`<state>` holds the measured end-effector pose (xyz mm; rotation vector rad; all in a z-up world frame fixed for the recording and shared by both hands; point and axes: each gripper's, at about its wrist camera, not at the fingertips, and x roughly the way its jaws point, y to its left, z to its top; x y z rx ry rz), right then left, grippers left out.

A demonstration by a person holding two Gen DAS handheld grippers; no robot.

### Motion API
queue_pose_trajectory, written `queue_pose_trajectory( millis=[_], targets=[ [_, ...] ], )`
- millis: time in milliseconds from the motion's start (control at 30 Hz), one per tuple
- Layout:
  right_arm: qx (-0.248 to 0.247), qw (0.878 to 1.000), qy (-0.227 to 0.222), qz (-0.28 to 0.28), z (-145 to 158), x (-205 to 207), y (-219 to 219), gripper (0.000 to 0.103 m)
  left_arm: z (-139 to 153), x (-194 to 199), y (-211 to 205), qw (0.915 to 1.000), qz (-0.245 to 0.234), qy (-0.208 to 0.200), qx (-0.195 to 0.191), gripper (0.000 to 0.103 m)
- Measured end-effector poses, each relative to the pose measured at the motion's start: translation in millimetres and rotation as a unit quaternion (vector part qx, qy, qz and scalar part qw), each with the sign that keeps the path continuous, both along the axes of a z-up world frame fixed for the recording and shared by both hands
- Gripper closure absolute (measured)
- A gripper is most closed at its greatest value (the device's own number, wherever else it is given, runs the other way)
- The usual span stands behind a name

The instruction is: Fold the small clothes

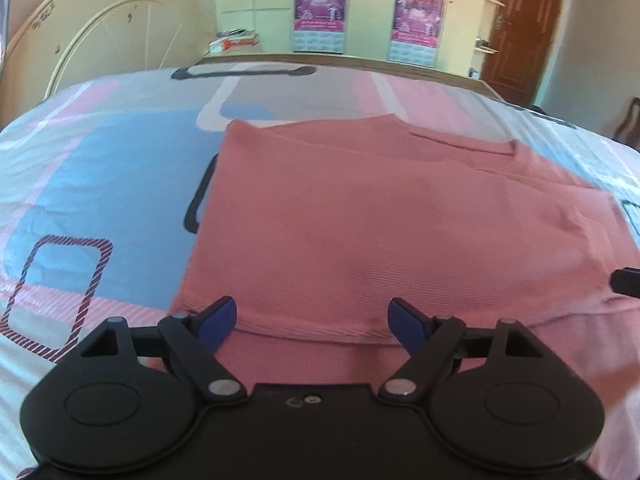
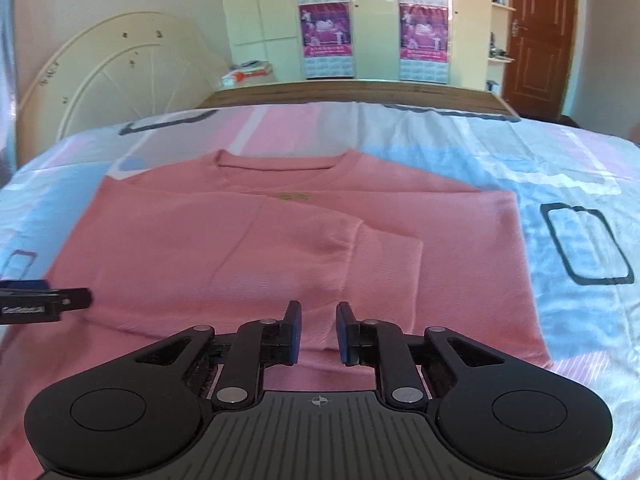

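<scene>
A pink sweater (image 2: 248,248) lies flat on the bed with both sleeves folded across its front; the neckline points away from me. In the left wrist view the sweater (image 1: 380,220) fills the middle. My left gripper (image 1: 312,320) is open wide, its blue pads either side of the sweater's near hem at the left corner. My right gripper (image 2: 318,332) is open with a narrow gap, empty, just above the near hem at the middle. The left gripper's tip (image 2: 60,300) shows at the left edge of the right wrist view.
The bed sheet (image 2: 540,168) is pink, blue and white with dark rectangle prints. A wooden footboard (image 2: 352,92) runs along the far edge. Beyond stand a cream headboard (image 2: 120,72) against the wall, cupboards with posters and a brown door (image 2: 536,40).
</scene>
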<state>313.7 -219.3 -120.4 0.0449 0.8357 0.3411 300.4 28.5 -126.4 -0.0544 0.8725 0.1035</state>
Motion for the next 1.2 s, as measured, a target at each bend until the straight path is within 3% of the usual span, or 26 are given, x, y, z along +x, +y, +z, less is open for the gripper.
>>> queue_pose_trajectory(
  millis=[400,533,567,667,800,1033,1200],
  targets=[
    [0.030,0.999,0.015,0.017,0.3,-22.1,5.4,0.083,6.9,-16.6,-46.4,0.9992,-0.038,0.004,-0.009,0.021],
    [0.029,0.999,0.028,0.021,-4.9,-23.9,3.9,0.064,-0.6,-20.1,-56.4,0.9987,-0.047,0.013,-0.011,0.021],
    [0.031,0.999,0.030,0.022,-7.0,-27.9,2.6,0.064,-4.0,-21.9,-57.9,0.9986,-0.048,0.016,-0.013,0.020],
    [0.010,0.999,0.032,0.033,-14.9,-39.3,4.1,0.064,-19.2,-28.1,-62.3,0.9979,-0.054,0.035,-0.005,0.020],
    [-0.029,0.998,0.030,0.043,-27.7,-51.1,0.3,0.064,-22.9,-39.0,-59.3,0.9980,-0.058,0.022,0.003,0.017],
    [-0.060,0.998,0.026,0.002,-27.4,-60.5,-27.1,0.064,-20.4,-49.3,-39.8,0.9989,-0.038,0.027,0.007,0.017],
    [0.000,0.999,0.034,0.009,-14.3,-69.7,-26.7,0.064,-11.3,-57.1,-42.7,0.9991,-0.024,0.035,0.001,0.021]
  ],
)
